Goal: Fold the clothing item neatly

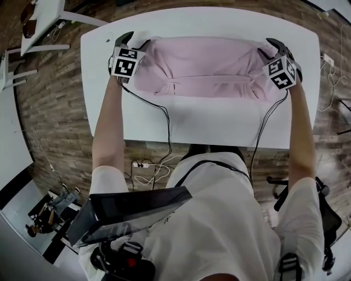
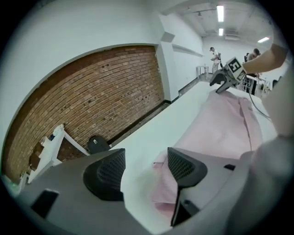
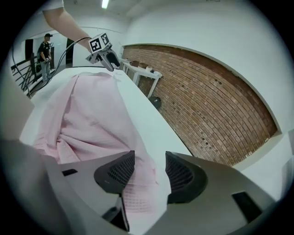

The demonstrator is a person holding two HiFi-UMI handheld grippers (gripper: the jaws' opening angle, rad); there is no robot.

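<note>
A pink garment [image 1: 203, 66] lies folded in a wide band across the far half of the white table [image 1: 208, 123]. My left gripper [image 1: 134, 41] hangs at the garment's far left corner. In the left gripper view the left gripper [image 2: 146, 167] is open, with bare table between the pads and the pink corner [image 2: 161, 170] lying loose by the right pad. My right gripper [image 1: 267, 48] is at the far right corner. In the right gripper view the right gripper [image 3: 149, 172] is open; the pink cloth [image 3: 92, 114] runs slack between its pads, neither pad pressing on it.
Black cables [image 1: 162, 112] trail from both grippers over the table's near edge. White furniture [image 1: 46, 16] stands on the brick-patterned floor at the upper left. A person [image 3: 45, 50] stands far behind the table. Bare white tabletop lies in front of the garment.
</note>
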